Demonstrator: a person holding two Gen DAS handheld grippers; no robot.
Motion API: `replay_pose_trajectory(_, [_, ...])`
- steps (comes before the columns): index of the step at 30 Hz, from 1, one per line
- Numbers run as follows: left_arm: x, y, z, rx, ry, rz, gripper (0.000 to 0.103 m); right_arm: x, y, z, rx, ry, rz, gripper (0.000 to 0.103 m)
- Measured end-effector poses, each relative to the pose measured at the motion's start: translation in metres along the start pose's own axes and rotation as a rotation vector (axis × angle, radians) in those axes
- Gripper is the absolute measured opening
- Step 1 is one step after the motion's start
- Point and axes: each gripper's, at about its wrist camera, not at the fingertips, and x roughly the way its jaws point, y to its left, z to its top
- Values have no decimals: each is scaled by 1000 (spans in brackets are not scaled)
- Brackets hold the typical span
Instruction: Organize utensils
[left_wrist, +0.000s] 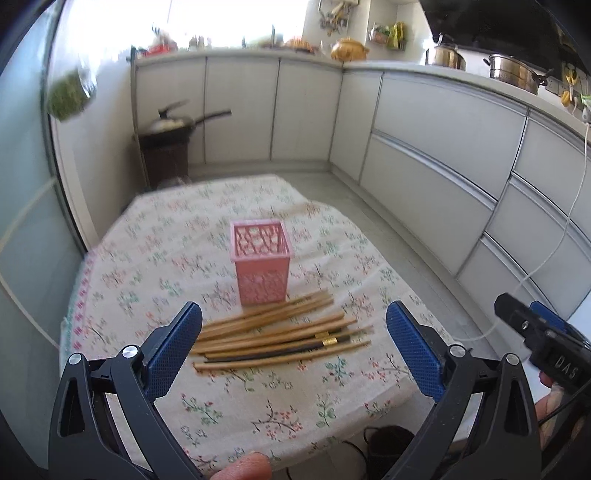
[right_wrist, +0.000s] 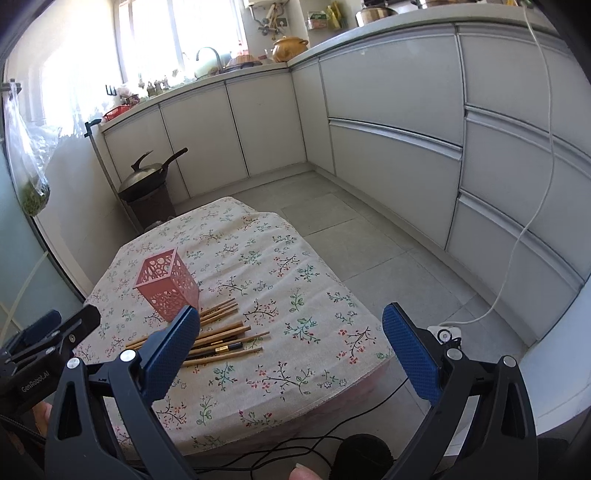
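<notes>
Since nothing is gripped yet, step: judged as the start, first pick not yet made.
Left wrist view: left gripper (left_wrist: 293, 334) jaws wide, empty, hovering over the chopsticks (left_wrist: 280, 338); these lie loose mid-bench, just in front of the pink holder (left_wrist: 261, 261), which stands upright and looks empty.
Next move: likely come down, pinch one stick, stand it in the holder; sticks overlap, so single one out.
Right wrist view: right gripper (right_wrist: 291, 341) jaws wide, empty, nearer the bench's right edge.
Surface: bench (right_wrist: 295, 266) under a floral cloth.
Room: kitchen, grey cabinets (right_wrist: 391, 110), tiled floor, wok (right_wrist: 147, 175) beyond the far left corner.
</notes>
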Motion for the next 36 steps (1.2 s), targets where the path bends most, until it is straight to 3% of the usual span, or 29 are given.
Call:
replay_pose_trajectory(3, [11, 1, -1, 19, 23, -109, 96, 12, -18, 6, 122, 97, 84, 96])
replay_pose_trajectory(6, [29, -17, -7, 182, 140, -274, 96, 25, -40, 9, 278, 190, 187, 96])
replay_pose_trajectory(7, [38, -25, -13, 247, 205, -300, 96, 29, -48, 10, 338, 221, 225, 96])
replay_pose_trajectory(9, [48, -37, -24, 285, 242, -350, 96, 35, -58, 13, 421, 263, 278, 96])
replay_pose_trajectory(13, [82, -44, -40, 321, 447, -345, 96, 43, -68, 17, 483, 297, 327, 96])
replay_pose_trajectory(19, [109, -70, -44, 534, 545, -287, 96, 67, -77, 6, 573, 400, 370, 96])
replay_pose_trajectory(22, [124, -77, -39, 647, 583, -255, 95, 69, -83, 5, 594, 404, 365, 96])
replay_pose_trajectory(25, [137, -84, -34, 719, 622, -273, 93, 72, -88, 6, 605, 401, 356, 96])
replay_pose_trajectory(28, [146, -91, -35, 774, 659, -294, 81, 77, -91, 4, 628, 426, 357, 96])
replay_pose_trajectory(30, [153, -97, -36, 809, 688, -321, 65, 82, -93, 2, 647, 450, 364, 96])
replay_pose_trajectory(36, [179, -114, -36, 875, 765, -370, 43, 89, -98, 1, 672, 472, 377, 96])
